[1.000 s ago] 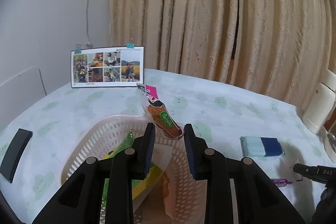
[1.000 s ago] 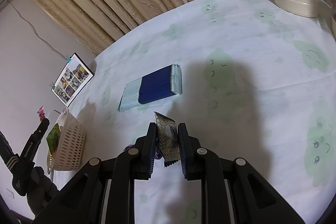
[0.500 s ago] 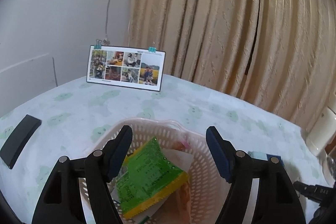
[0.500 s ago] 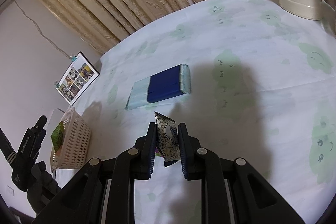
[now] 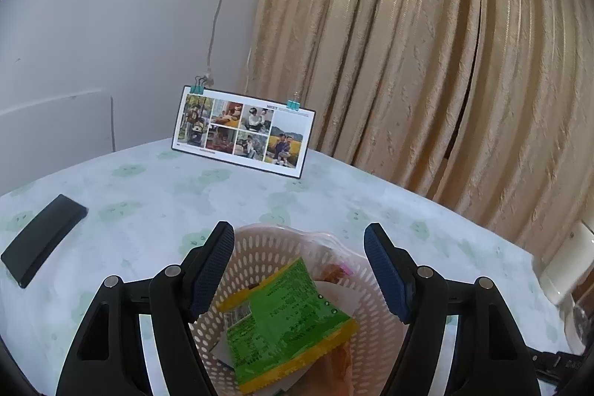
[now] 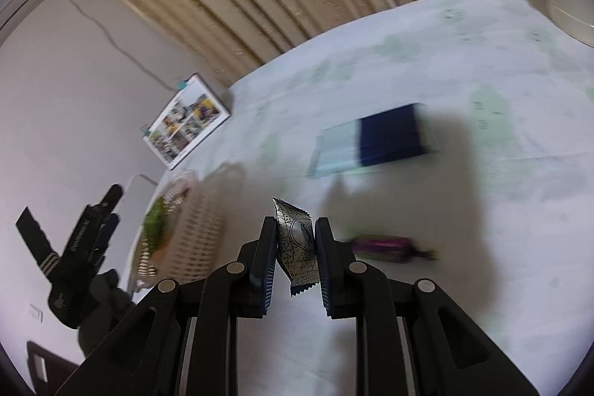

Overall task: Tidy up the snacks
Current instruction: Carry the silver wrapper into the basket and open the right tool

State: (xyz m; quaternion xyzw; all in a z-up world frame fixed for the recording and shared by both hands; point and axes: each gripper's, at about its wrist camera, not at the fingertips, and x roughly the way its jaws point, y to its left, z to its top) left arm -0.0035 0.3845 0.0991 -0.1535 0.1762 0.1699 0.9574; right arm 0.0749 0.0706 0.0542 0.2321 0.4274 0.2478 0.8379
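My left gripper [image 5: 299, 262] hangs open over the pale pink perforated basket [image 5: 256, 251]; nothing is between its fingers. Inside the basket lies a green and yellow snack packet [image 5: 286, 321] on top of other wrappers. My right gripper [image 6: 296, 240] is shut on a small silver patterned sachet [image 6: 295, 242], held above the tablecloth. The basket [image 6: 193, 232] shows at the left of the right wrist view, with the left gripper [image 6: 89, 229] beside it. A purple wrapped candy [image 6: 386, 245] lies on the cloth just right of my right fingers.
A photo card [image 5: 243, 132] with clips stands at the table's back by the curtain. A black flat object [image 5: 42, 240] lies at the left. A blue and pale packet [image 6: 375, 141] rests mid-table. A white appliance [image 5: 568, 262] stands at the right edge.
My left gripper opened and let go of the sausage snack, which dropped into the basket. My right gripper, still holding the sachet, swung left toward the basket.
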